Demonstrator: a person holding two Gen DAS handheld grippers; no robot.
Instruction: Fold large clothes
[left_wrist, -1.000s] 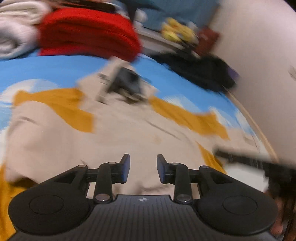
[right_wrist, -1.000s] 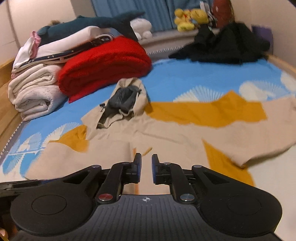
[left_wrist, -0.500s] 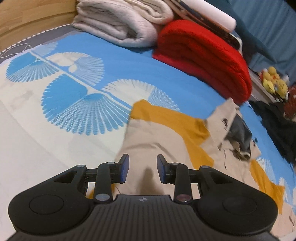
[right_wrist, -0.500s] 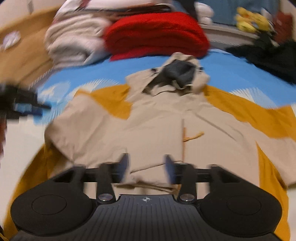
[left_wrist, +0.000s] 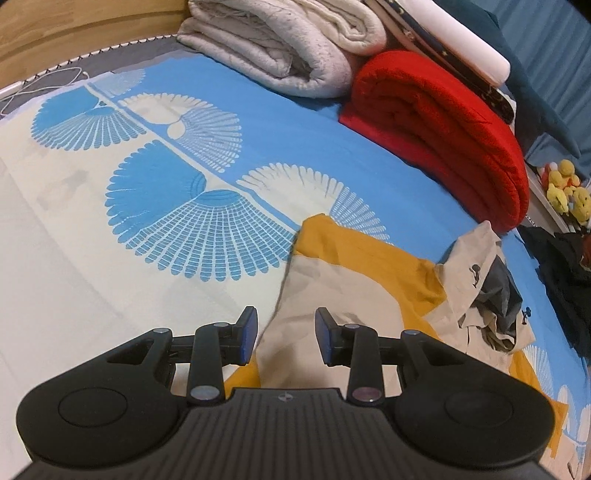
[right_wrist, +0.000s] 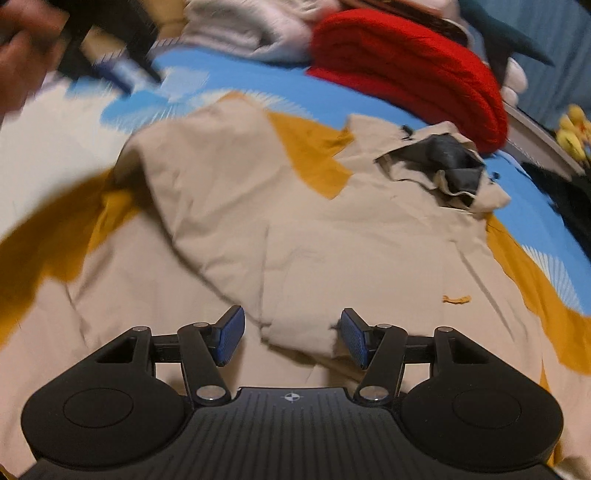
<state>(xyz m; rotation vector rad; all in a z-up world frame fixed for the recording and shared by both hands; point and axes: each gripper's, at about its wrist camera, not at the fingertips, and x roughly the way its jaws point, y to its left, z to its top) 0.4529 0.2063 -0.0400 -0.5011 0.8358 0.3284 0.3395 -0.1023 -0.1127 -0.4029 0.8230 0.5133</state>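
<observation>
In the left wrist view, the left gripper has swung off the jacket's middle, where it looked a second ago, to the jacket's outer edge; its jaws stand partly apart with nothing pinched, the beige-and-mustard cloth lying below the gap. That looks like lining up on a side edge to start a fold. The jacket is thin, matte, creased woven cloth, spread flat on the blue fan-print sheet, its dark-lined hood crumpled near a plush red blanket and a quilted white roll. In the right wrist view, blurred, the right gripper has dropped closer over the jacket's body and its jaws have just been opening; they stand wide, empty, above a folded-over flap. The hood lies upper right.
</observation>
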